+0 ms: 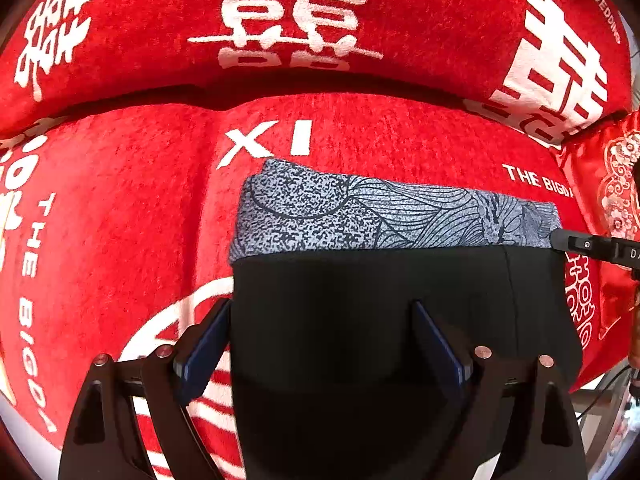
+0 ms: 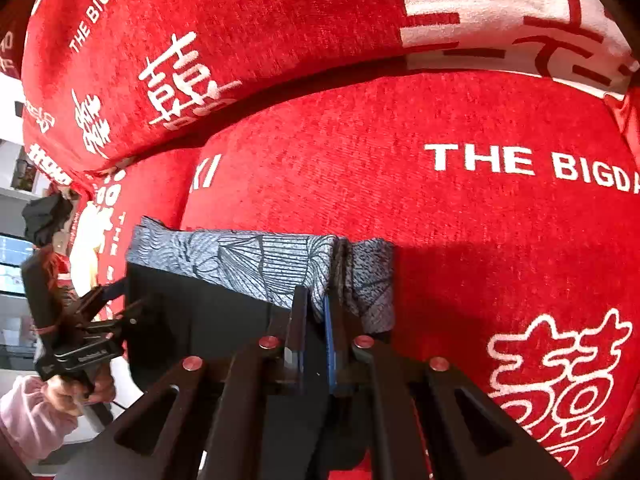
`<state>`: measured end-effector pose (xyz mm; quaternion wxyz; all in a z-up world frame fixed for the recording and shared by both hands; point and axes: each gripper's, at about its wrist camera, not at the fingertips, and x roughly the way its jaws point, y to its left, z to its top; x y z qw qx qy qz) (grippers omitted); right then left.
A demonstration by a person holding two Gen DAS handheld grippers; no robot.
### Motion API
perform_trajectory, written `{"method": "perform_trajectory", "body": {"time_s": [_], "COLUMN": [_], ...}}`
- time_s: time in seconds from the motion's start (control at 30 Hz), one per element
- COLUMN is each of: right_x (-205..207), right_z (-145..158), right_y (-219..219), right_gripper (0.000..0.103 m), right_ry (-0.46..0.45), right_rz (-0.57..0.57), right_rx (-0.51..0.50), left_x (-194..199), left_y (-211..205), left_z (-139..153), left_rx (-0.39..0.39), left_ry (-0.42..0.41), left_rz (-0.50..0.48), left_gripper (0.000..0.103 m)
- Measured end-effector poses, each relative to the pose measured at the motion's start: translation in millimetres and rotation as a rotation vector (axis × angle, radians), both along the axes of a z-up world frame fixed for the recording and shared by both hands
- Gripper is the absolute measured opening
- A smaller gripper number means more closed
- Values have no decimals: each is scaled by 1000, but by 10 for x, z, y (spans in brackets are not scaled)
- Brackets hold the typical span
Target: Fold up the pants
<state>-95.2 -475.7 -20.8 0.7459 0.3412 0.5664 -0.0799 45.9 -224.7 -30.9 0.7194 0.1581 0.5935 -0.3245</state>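
Note:
Black pants (image 1: 360,320) with a grey patterned waistband (image 1: 360,212) lie folded on a red sofa seat (image 1: 120,208). My left gripper (image 1: 324,340) hovers over the black cloth, jaws wide open, its left finger at the pants' left edge. In the right wrist view my right gripper (image 2: 314,312) is shut on the right end of the waistband (image 2: 256,260), with grey cloth pinched between its pads. The right gripper's tip (image 1: 592,246) shows at the waistband's end in the left wrist view. The left gripper (image 2: 92,320) appears at the pants' far corner, held by a hand in a pink sleeve (image 2: 32,416).
The red backrest (image 1: 320,20) with white characters rises just behind the seat. A red embroidered cushion (image 1: 612,184) lies at the right end. Bare red seat (image 2: 480,220) stretches to the right of the pants. Past the sofa's left end there is a room with shelves (image 2: 16,208).

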Motion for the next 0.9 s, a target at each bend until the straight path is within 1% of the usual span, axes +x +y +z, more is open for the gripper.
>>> {"method": "perform_trajectory", "body": {"time_s": [0.03,0.1,0.13,0.17,0.2,0.27,0.3,0.33,0.4,0.47,0.53,0.57,0.6,0.63,0.67,0.77,0.8,0.9], "right_x": [-39,-129,-176,-246,-337,-495,-549,-583,-614,-584,-533,-524,-518,-527,-571,-671,-666,-681], "right_z": [29,64,62,57,63,117,162,212,338,418,412,364,293,196,57,-36,-34,1], "right_y": [-20,-38,-38,-33,-25,14,59,104,216,332,455,530,592,647,698,678,685,769], "right_gripper": [14,14,15,19,21,21,21,21,21,21,21,22,22,22,23,23,23,24], "right_ry": [14,67,116,157,169,159,152,141,91,47,41,54,78,118,164,125,124,118], "right_rz": [-13,-31,-36,-36,-45,-70,-73,-72,-75,-62,-30,-2,19,42,63,10,15,58], "right_rx": [-17,-60,-90,-105,-86,-45,-41,-44,-37,-21,-20,-30,-39,-52,-63,-43,-51,-118], "left_x": [11,42,67,79,75,24,-23,-88,-217,-313,-384,-426,-461,-488,-507,-520,-514,-505], "left_y": [16,58,86,103,114,110,105,92,69,62,94,110,134,162,164,149,151,173], "left_z": [71,201,292,358,427,505,518,510,435,282,76,1,-26,-23,-24,-27,-33,-33], "left_rx": [10,-4,-17,-26,-36,-49,-49,-40,-14,35,88,118,114,94,93,100,101,101], "left_ry": [-22,-52,-62,-68,-72,-72,-71,-67,-56,-45,-30,-48,-60,-75,-78,-89,-87,-79], "left_rz": [4,8,8,3,-9,-35,-48,-60,-74,-56,-29,-26,-22,-12,-14,-18,-15,-4], "left_gripper": [90,90,90,90,90,90,90,90,90,90,90,90,90,90,90,93,94,95]}}
